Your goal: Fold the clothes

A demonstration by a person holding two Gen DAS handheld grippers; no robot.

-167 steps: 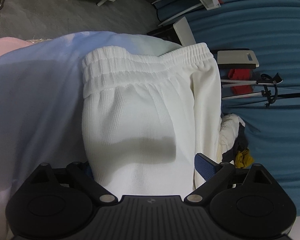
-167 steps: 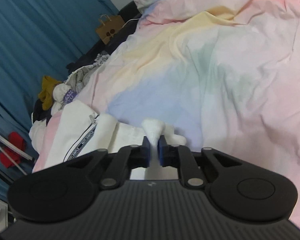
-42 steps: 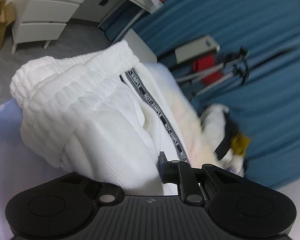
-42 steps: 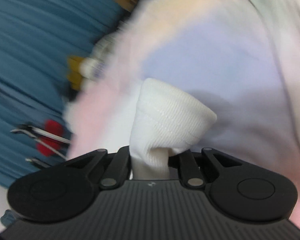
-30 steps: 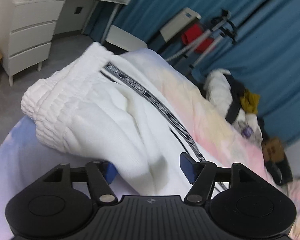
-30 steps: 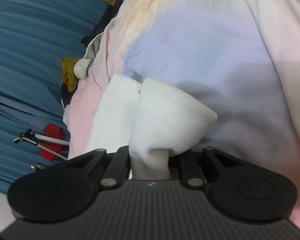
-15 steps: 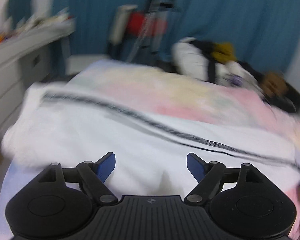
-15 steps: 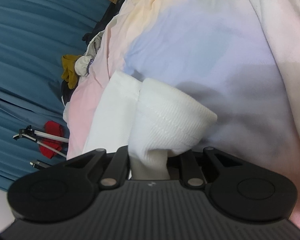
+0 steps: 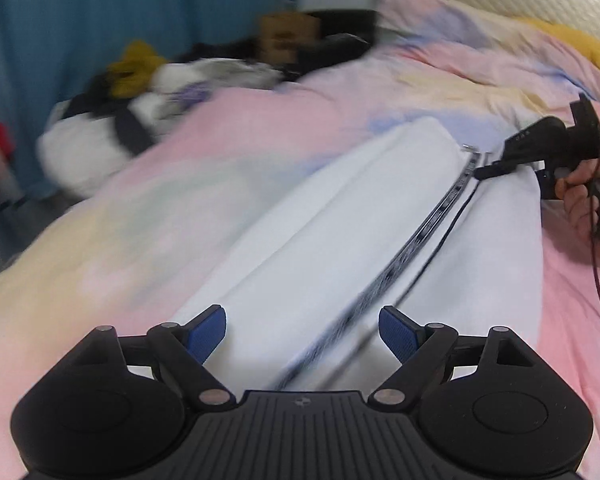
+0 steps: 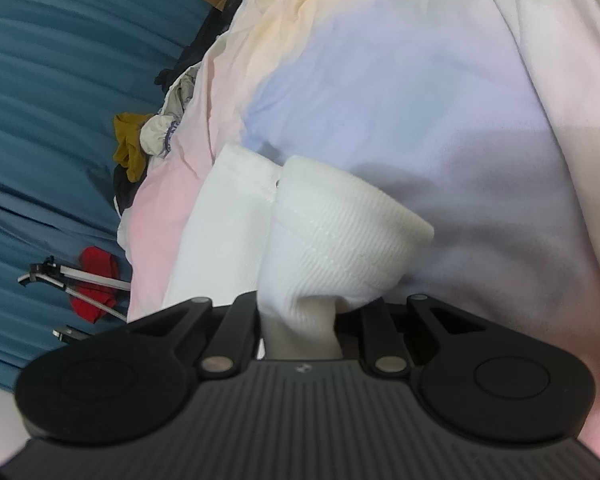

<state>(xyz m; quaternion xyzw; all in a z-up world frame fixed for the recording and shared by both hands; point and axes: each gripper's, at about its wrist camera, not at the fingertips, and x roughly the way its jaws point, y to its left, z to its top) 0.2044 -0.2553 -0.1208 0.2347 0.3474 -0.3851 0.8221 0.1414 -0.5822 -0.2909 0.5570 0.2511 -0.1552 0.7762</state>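
Your white track pants [image 9: 340, 240] lie stretched out long on the bed [image 9: 180, 200], over its pastel duvet, legs side by side, with the black side stripe [image 9: 428, 232] running the whole length. Their long axis runs from your left hand-held gripper [image 9: 302, 330] away toward your right hand-held gripper [image 9: 496, 168] at the far end. That far end is where your right one is clamped on a bunched white cuff [image 10: 332, 240], lifted a little off the duvet. I'd judge this pins that end so the fabric stays taut and flat. Your left one hangs over the near end with its blue pads spread wide and nothing between them. The pants look laid out full-length, not yet doubled over.
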